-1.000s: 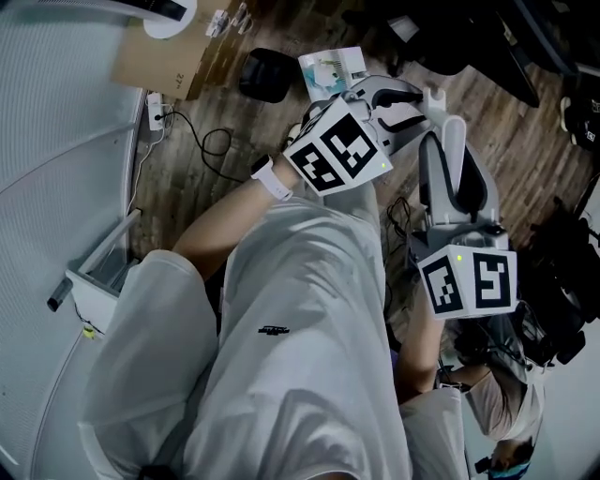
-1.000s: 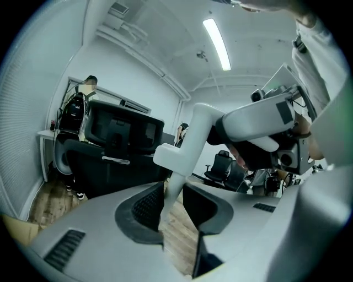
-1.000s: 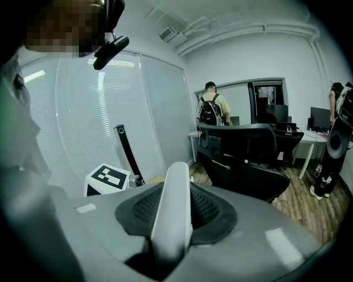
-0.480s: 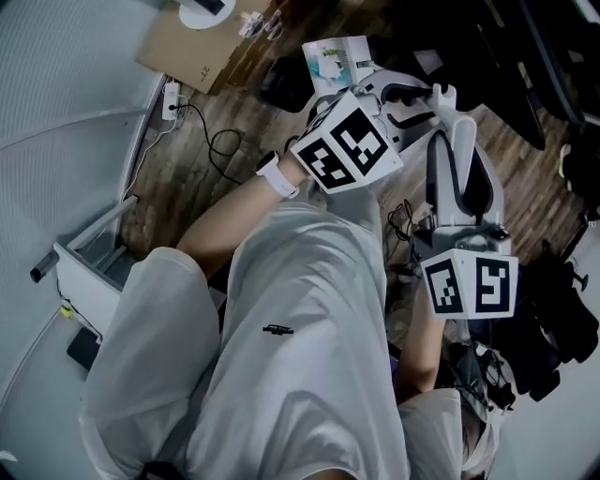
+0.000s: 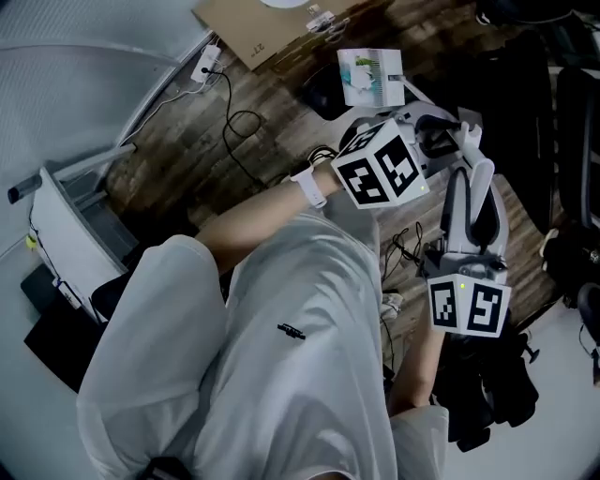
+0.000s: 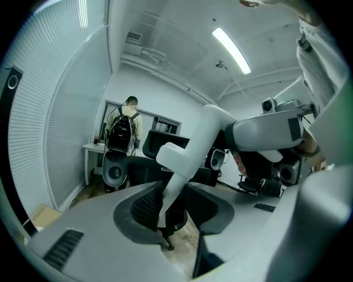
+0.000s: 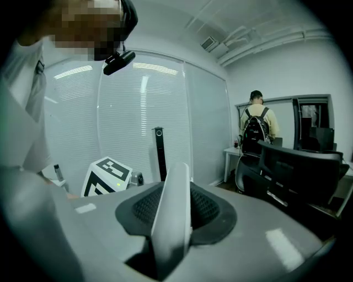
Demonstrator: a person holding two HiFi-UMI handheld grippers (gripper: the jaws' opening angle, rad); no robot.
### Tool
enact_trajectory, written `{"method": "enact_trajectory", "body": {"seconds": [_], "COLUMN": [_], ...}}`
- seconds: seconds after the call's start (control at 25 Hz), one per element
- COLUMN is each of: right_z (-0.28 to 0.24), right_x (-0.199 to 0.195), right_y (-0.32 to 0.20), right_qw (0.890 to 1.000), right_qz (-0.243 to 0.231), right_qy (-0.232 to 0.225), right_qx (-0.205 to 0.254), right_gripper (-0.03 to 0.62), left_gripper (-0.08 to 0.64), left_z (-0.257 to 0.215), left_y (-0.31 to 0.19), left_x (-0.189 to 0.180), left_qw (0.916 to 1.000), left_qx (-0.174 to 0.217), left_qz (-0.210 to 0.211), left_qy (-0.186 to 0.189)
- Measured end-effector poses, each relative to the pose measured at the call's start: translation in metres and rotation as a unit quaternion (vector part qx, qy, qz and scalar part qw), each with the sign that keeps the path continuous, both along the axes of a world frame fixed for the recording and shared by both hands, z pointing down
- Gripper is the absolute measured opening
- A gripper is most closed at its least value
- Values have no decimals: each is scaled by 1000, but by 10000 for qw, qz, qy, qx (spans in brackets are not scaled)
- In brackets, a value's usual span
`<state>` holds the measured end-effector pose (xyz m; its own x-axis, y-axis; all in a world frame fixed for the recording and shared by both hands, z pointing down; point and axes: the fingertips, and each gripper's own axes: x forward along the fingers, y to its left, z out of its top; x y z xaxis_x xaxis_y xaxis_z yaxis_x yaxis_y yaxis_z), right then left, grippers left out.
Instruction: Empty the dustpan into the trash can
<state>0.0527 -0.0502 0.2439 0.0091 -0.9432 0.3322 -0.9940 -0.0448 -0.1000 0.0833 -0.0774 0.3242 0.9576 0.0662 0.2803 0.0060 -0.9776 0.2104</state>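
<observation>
My right gripper point(image 7: 172, 237) is shut on a white handle point(image 7: 174, 209) that stands up between its pads. In the left gripper view the same handle point(image 6: 185, 165) slants down from the right gripper point(image 6: 265, 132) into my left gripper point(image 6: 168, 212). Its jaws have just been opening and stand open, with a dark gap beside the handle. In the head view both grippers point(image 5: 448, 139) point(image 5: 472, 169) meet in front of the person's body, above the wood floor. I see no pan of a dustpan and no clear trash can.
On the floor lie a white and teal box point(image 5: 370, 75), a black object point(image 5: 323, 94), cardboard point(image 5: 253, 28) and cables point(image 5: 239, 131). A white cabinet point(image 5: 56, 225) stands left. A person with a backpack point(image 7: 255, 124) stands at a desk, beside office chairs point(image 7: 298, 165).
Both grippers have swung together to the right in the head view, and the floor things have slid with the turn. The left gripper's cube has rolled.
</observation>
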Motion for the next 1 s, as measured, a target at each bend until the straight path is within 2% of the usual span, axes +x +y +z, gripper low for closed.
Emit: {"method": "enact_trajectory", "body": {"seconds": [0.24,0.56,0.84,1.0], "right_z": [10,30,41,38], "right_x": [-34,-69,-105,-126], "right_y": [-26,-43,-52,-57], "right_qw": [9975,9908,9749,9690], "right_qz": [-655,-1262,-2005,-2222], "right_qy": [243,443,946,1078], "right_qx": [-147,-194,-220,-112], "right_gripper": [130,130,130,130], "left_gripper": [120,127,135,135], "left_z": [11,30,40,43], "left_y": [-26,-47,-60,-60], "left_x": [-32,-68,-102,-117], "left_qw": [9990,9947,9876,9847], "left_qx": [-164,-399,-549,-578], "left_qz": [-416,-914,-1391,-1563], "left_qy": [73,239,471,517]}}
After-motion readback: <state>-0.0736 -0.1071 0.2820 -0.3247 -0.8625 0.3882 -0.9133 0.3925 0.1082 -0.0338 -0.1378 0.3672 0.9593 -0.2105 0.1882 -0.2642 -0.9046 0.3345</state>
